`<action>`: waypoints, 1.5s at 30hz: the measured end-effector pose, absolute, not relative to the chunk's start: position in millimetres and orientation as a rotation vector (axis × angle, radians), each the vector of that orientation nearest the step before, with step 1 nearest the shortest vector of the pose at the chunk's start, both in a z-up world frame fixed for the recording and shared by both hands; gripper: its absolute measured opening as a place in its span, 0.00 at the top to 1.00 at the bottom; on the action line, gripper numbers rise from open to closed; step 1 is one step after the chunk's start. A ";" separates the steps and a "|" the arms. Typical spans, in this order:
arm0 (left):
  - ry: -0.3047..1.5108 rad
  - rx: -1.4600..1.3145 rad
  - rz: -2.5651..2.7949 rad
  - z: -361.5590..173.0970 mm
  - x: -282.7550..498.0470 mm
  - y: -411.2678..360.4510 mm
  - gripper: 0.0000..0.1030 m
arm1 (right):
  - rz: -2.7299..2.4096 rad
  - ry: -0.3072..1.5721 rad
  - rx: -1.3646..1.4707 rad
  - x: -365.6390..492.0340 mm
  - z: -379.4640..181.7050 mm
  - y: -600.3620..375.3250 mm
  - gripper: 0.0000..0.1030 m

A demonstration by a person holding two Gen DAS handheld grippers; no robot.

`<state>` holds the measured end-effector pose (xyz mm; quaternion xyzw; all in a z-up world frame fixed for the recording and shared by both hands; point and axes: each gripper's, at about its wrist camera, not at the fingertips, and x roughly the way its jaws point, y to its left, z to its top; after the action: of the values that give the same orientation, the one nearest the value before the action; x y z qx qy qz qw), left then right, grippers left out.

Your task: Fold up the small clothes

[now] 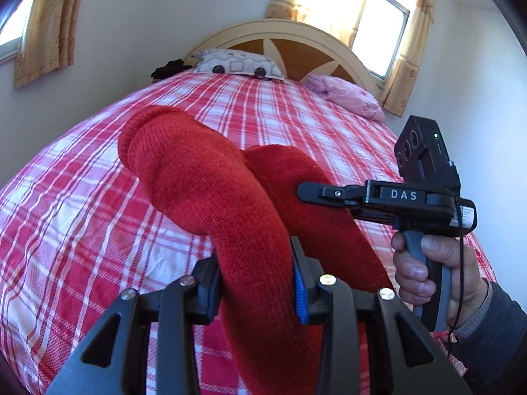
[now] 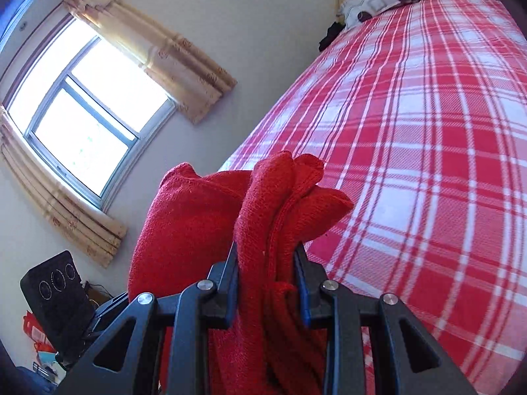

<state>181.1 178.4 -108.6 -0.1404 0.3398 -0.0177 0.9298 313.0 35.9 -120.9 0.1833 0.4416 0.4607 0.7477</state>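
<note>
We are seeing the left gripper (image 1: pixel 255 283) with its 2 fingers closing on a red knit garment (image 1: pixel 210 191), the thick fabric filling the gap between the black pad and the blue-edged pad. In the right wrist view, the right gripper (image 2: pixel 265 283) is likewise clamping bunched folds of the same red knit (image 2: pixel 280 197), its fingers pressing in on both sides of the cloth. From the left wrist view, the right gripper's tip (image 1: pixel 313 192) is reaching in from the right and meeting the darker red lobe, with a hand (image 1: pixel 425 273) wrapping its grey handle.

The garment is hanging above the plaid bedspread (image 1: pixel 82 230), lifted off it between the 2 grippers. Open bedspread is stretching ahead toward the patterned pillow (image 1: pixel 237 64) and pink pillow (image 1: pixel 349 95) at the headboard (image 1: pixel 296 38). The bed's left edge is running beside the wall and curtained window (image 2: pixel 85 112).

The knit is looking thick and ribbed, bright red, doubled into 2 rounded lobes with a rolled hem at the far end.
</note>
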 end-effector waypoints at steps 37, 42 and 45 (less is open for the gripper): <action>0.735 -0.367 -0.001 -163.2 158.9 211.8 0.56 | 0.874 1.053 0.232 334.9 -174.7 80.2 0.70; 0.736 -0.367 0.008 -162.5 158.6 211.7 0.52 | 0.871 1.062 0.216 335.3 -174.4 81.5 0.67; 0.746 -0.366 0.037 -163.8 157.9 212.7 0.31 | 0.851 1.058 0.172 331.6 -172.4 84.0 0.58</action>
<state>157.9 212.7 -163.8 -0.1779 0.3621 0.0180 0.9148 331.6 84.0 -172.4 0.0792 0.4885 0.3929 0.7750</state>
